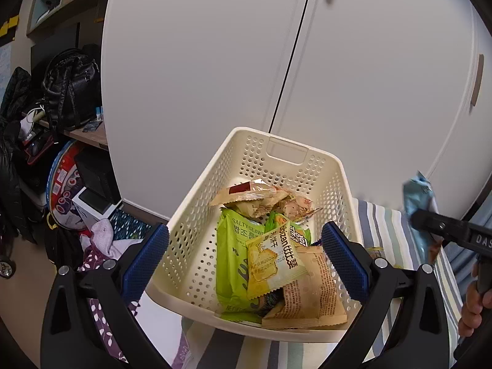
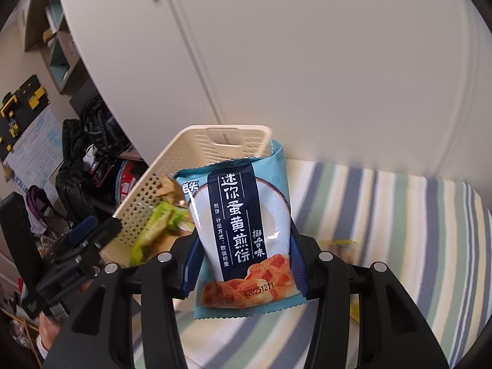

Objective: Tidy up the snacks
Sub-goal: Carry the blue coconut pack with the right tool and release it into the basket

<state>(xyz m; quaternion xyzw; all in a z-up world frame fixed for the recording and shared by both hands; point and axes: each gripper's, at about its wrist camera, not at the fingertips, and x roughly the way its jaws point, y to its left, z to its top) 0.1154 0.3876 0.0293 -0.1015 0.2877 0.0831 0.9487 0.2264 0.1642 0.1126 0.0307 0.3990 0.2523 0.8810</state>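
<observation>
Clearly the right gripper (image 2: 244, 264) pinches a blue snack packet (image 2: 243, 227) by its lower sides, upright between the pads; it looks light, crinkly and crushable. It hangs beside the basket (image 1: 196, 215) near the striped bed's (image 2: 384, 215) edge. The left gripper (image 1: 244, 256) stands spread, empty.

The basket (image 1: 196, 246) is showing matt cream plastic, its walls perforated with round holes. The packets (image 1: 276, 264) inside are gleaming as crinkled glossy film. The blue packet (image 2: 243, 230) is catching highlights on smooth shiny foil-like film. The left gripper (image 1: 246, 258) is showing smooth black plastic with bright metal screws, and its pads (image 1: 144, 264) are looking like ribbed blue rubber. The sheet (image 2: 384, 230) is lying as soft matt striped cloth. The cabinet (image 1: 338, 77) doors are looking smooth, satin white.
</observation>
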